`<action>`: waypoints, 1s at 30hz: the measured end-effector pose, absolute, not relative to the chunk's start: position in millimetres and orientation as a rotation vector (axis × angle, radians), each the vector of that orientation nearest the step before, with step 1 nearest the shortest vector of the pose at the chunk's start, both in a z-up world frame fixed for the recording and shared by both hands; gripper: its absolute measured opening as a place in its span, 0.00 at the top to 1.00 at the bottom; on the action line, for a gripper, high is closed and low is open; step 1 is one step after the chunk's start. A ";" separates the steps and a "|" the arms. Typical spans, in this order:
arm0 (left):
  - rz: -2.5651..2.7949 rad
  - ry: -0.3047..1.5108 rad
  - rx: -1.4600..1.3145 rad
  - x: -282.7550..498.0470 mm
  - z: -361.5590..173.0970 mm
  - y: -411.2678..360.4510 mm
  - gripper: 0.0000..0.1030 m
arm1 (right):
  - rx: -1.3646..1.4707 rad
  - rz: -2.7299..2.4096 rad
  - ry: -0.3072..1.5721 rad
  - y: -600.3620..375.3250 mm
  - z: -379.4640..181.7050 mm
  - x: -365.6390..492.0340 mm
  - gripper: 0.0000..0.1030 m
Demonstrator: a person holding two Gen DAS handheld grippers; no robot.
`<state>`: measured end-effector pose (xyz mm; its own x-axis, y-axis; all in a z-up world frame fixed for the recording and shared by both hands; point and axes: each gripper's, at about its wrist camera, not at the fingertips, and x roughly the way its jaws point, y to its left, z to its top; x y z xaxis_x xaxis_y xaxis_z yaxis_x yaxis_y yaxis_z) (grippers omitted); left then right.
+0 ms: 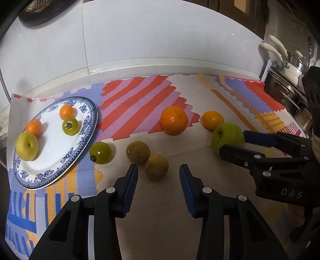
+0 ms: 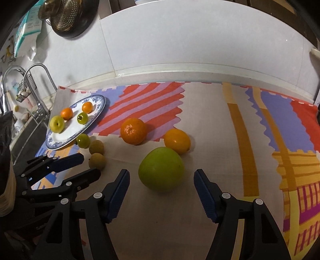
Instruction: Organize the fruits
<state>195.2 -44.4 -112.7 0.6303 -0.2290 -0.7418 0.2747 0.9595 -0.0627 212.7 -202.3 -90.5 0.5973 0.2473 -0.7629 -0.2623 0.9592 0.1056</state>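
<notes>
L gripper (image 1: 158, 168) open, pads either side of a brown fruit (image 1: 157, 166), not touching. R gripper (image 2: 161, 175) open around the green apple (image 2: 161, 169), no contact.

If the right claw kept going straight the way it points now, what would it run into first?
Most likely the large green apple. It sits on the patterned cloth just ahead of the right claw, centred between the open jaws and untouched. The small orange fruit lies behind it; exact depth is unclear.

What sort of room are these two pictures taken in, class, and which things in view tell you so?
Most likely a home kitchen counter: a sink tap at the left, steel pots at the right, a colander hanging on the white wall.
</notes>
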 end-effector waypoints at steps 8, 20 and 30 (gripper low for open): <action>-0.281 0.863 0.048 204.0 -119.2 -44.7 0.65 | -0.015 0.323 0.900 -198.4 -97.8 220.6 0.39; -0.277 0.875 0.051 210.1 -122.3 -45.8 0.74 | -0.009 0.322 0.910 -199.6 -104.4 228.4 0.49; -0.280 0.850 0.051 204.2 -114.5 -44.5 0.74 | -0.018 0.321 0.900 -199.2 -103.2 225.5 0.49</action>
